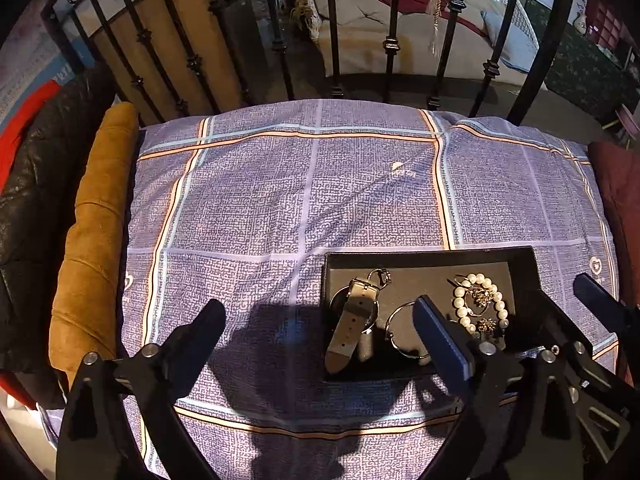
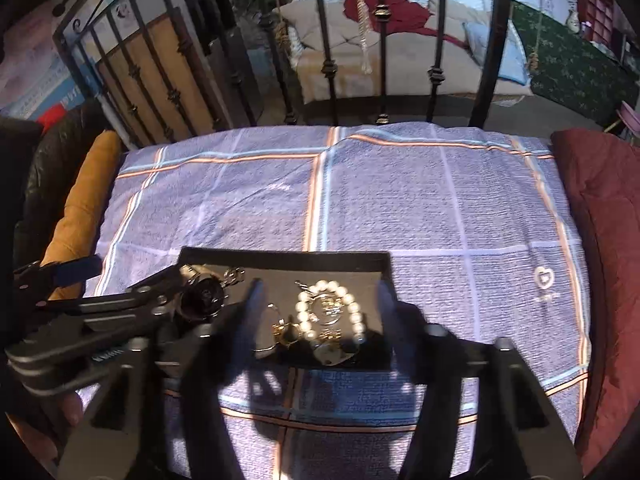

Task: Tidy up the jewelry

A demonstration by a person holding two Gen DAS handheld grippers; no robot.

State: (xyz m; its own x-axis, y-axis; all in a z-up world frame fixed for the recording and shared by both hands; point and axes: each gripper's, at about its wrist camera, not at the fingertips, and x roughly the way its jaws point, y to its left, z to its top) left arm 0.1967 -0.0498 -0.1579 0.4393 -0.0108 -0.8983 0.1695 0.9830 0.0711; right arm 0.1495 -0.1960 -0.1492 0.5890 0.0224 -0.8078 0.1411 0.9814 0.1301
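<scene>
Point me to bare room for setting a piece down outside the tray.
Bare bedspread runs between the black tray and the iron railing, also left toward the mustard cushion. Crowded: the tray, with watch, pearl bracelet and both open grippers.

A lived-in home, by the look of it. A checked purple pillow (image 1: 304, 208) lies just ahead of the tool, flanked by a mustard cushion (image 1: 92, 240) and a dark red cushion (image 2: 600, 220). Beyond it stands a wrought-iron railing (image 1: 332, 28), and past its bars a room with a beige sofa (image 2: 352, 52), a red throw (image 2: 396, 8) and green patterned carpet (image 2: 572, 68).
</scene>
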